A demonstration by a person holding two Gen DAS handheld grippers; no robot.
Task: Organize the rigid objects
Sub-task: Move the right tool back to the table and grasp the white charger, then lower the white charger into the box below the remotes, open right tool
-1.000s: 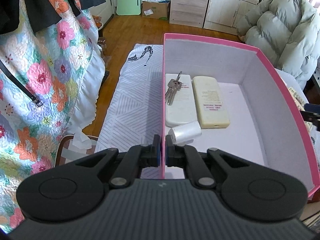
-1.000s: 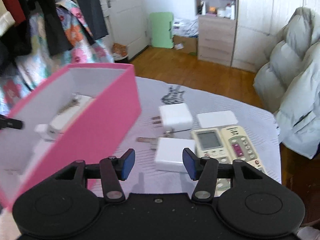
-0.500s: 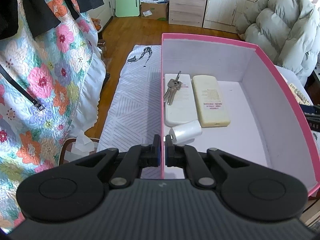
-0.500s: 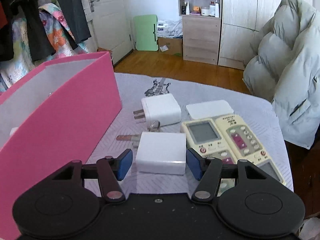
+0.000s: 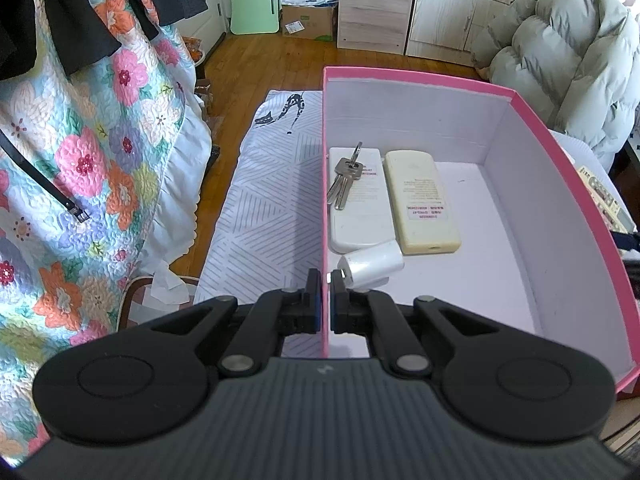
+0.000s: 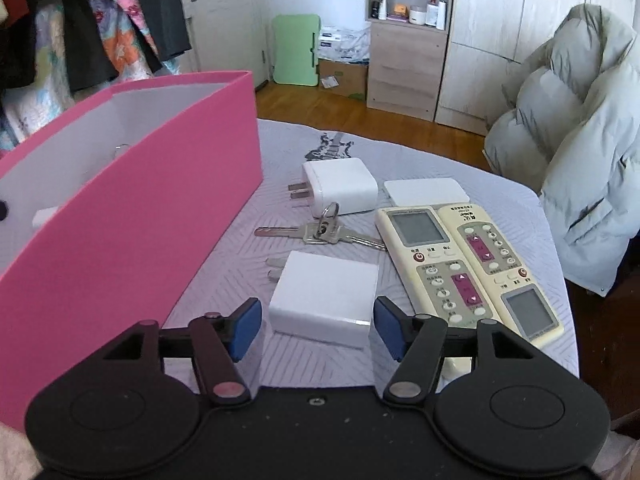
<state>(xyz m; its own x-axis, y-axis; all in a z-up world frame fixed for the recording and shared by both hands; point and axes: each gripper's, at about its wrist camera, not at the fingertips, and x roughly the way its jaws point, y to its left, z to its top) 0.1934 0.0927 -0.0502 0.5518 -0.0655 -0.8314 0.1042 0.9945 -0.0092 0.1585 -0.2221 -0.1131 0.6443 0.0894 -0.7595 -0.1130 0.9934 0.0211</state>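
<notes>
A pink box stands on the patterned table; my left gripper is shut on its left wall. Inside lie a bunch of keys, a white remote and a cream remote, both face down, and a small white plug. In the right wrist view, my right gripper hangs low with its jaws opening. A white charger sits between its blue pads, which do not touch it. Beyond lie keys, another white charger and two cream remotes.
The pink box rises close on the left of my right gripper. A flat white block lies behind the remotes. A puffy grey coat hangs over a chair at the table's right edge. A floral quilt hangs left of the table.
My right gripper has sunk and come closer to the near white charger, so its pads now flank it, and its jaws stand a little wider. The left gripper and box have not moved.
</notes>
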